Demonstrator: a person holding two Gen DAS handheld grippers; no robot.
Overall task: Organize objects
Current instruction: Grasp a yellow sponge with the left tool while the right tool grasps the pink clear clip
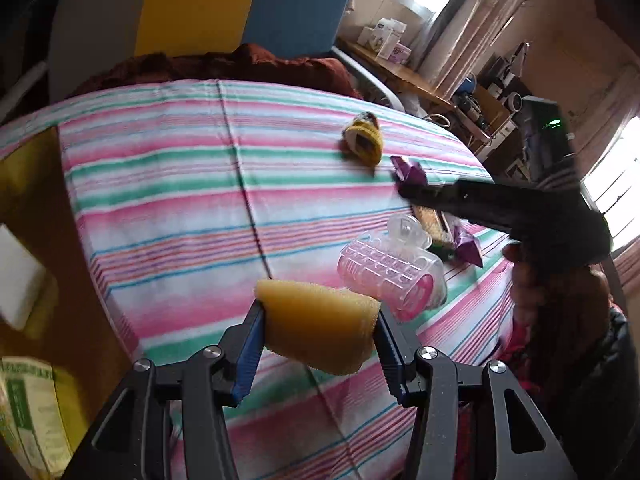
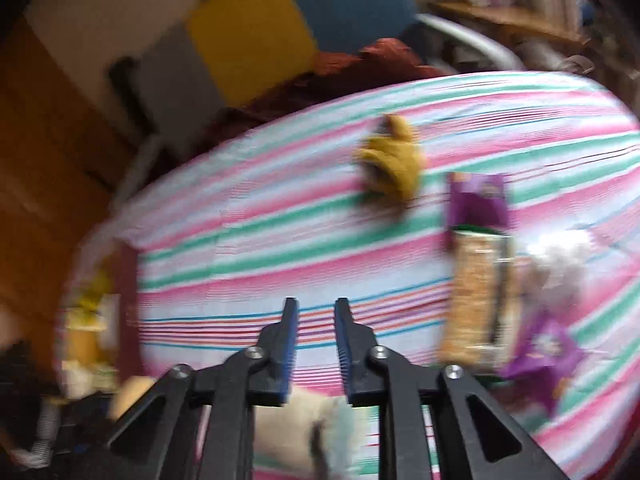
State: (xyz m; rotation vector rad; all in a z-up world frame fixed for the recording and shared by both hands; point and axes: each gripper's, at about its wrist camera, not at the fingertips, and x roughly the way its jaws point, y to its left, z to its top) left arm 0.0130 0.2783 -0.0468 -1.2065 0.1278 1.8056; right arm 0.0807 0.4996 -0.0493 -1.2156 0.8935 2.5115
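Sponge (image 1: 318,330), yellow and porous, sits pinched between the blue-padded fingers (image 1: 250,350) of the left gripper (image 1: 318,340) in the left wrist view, held above a striped sheet (image 1: 168,184) of pink, green and white that covers the bed. Just past the sponge lies a clear pink hair roller (image 1: 390,274), on its side, with a transparent claw clip (image 1: 408,232) touching its far end. A snack bar (image 1: 430,220) in a purple-ended wrapper lies beyond them, its middle hidden by the right gripper (image 1: 404,192), which reaches in from the right edge; from this angle its fingers cannot be made out. A yellow knitted piece (image 1: 362,140) rests farther up the sheet, well apart from the rest. At the left edge a brown box (image 1: 52,240) is cut off, its contents only partly visible. In the right wrist view everything is smeared by motion blur. The right gripper (image 2: 316,312) shows its fingers (image 2: 290,328) drawn close together with a narrow gap and nothing between them, over bare striped sheet (image 2: 280,240). The snack bar (image 2: 476,276) lies to the right, the yellow knitted piece (image 2: 394,162) above it to the left. A pale fuzzy shape below the fingers is too blurred to identify.
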